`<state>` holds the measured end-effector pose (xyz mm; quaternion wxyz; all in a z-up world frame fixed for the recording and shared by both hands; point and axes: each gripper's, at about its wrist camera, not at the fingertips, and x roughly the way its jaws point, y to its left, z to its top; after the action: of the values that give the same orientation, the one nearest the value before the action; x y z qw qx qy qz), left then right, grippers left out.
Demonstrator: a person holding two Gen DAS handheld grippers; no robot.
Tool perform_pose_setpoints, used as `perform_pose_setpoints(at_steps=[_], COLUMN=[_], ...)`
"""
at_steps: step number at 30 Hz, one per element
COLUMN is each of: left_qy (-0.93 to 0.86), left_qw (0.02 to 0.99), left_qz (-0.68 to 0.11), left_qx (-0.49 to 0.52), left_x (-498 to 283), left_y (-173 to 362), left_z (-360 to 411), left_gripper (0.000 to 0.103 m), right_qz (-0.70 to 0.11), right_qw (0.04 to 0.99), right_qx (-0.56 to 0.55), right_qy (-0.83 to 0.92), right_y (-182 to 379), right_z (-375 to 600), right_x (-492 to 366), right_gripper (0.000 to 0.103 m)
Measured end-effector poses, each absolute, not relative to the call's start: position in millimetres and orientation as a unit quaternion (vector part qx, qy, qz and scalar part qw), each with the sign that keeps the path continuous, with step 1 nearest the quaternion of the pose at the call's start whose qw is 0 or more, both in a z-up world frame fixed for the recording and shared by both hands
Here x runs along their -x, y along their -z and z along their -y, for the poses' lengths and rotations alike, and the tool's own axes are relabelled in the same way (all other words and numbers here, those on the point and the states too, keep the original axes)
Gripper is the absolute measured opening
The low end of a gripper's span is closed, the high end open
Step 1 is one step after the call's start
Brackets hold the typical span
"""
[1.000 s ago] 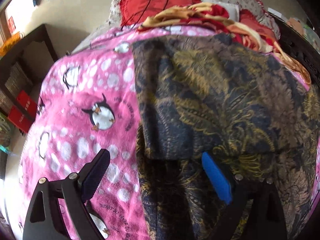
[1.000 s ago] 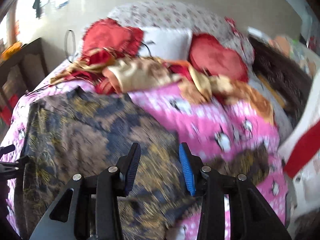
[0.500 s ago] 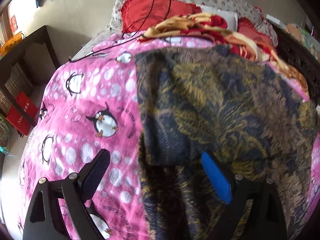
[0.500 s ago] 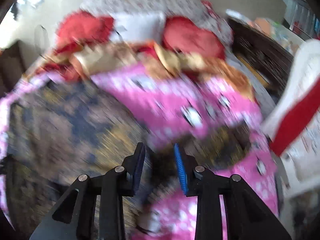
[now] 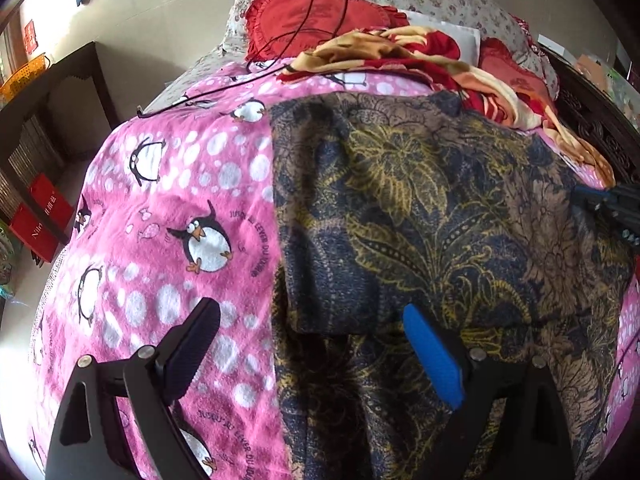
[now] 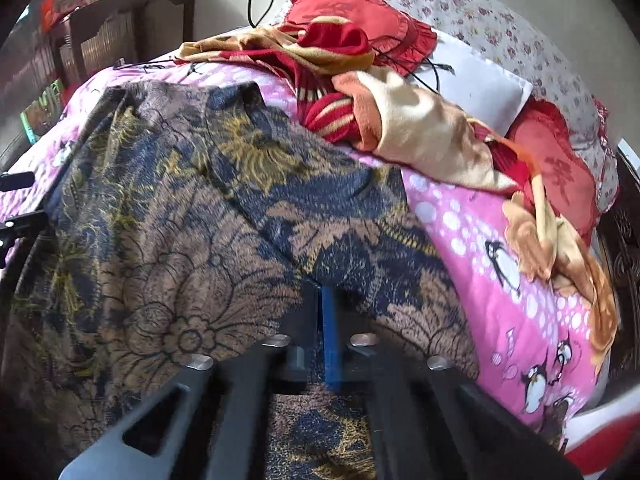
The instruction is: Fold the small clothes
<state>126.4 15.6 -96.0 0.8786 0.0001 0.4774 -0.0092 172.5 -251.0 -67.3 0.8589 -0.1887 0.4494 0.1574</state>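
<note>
A dark blue, brown and gold floral garment [image 5: 420, 208] lies spread on the pink penguin blanket [image 5: 180, 208], with one layer folded over another near me. My left gripper [image 5: 312, 332] is open and empty above the garment's left edge. My right gripper [image 6: 320, 300] is shut on the garment [image 6: 180, 220] at its right side. The right gripper also shows at the right edge of the left wrist view [image 5: 612, 208].
A red and beige crumpled cloth [image 5: 420, 56] and red heart pillows [image 5: 316, 16] lie at the head of the bed. A black cable [image 5: 304, 36] runs over them. A dark wooden shelf [image 5: 44, 120] stands left of the bed.
My right gripper has swung left onto the garment and closed on it. My left gripper has stayed open and drawn back a little.
</note>
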Motion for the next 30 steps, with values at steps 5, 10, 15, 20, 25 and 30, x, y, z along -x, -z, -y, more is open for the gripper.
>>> perform_pose_setpoints(at_steps=[5,10,15,20,25,30], left_qy=[-0.001,0.000,-0.001,-0.014,-0.023,-0.032], left_qw=[0.880,0.879,0.887,0.874,0.864,0.870], left_qz=[-0.475,-0.477,-0.462,-0.486,-0.503,-0.491], left_qx=[-0.001,-0.002,-0.009,0.005,0.012,0.003], left_x=[-128,-124,-123,-138,-138,-137], left_y=[97,96,90,106,116,107], left_z=[-18,-19,-20,-13,-13,-15], left_gripper=[0.096,0.096,0.096,0.096,0.096,0.096], right_qz=[-0.408,-0.460,-0.435,-0.462,-0.496,-0.469], right_qw=[0.886,0.867,0.897,0.887,0.866,0.880], right_qx=[0.158,0.139,0.066,-0.006,-0.058,-0.059], right_qy=[-0.153,-0.128,-0.044,0.004,0.012,0.039], right_y=[42,59,32,47,74,62], right_z=[243,236,307,356,358,375], right_x=[-180,-202,-155,-125,-131,-113], right_gripper=[0.000,0.000,0.027,0.039,0.000,0.000])
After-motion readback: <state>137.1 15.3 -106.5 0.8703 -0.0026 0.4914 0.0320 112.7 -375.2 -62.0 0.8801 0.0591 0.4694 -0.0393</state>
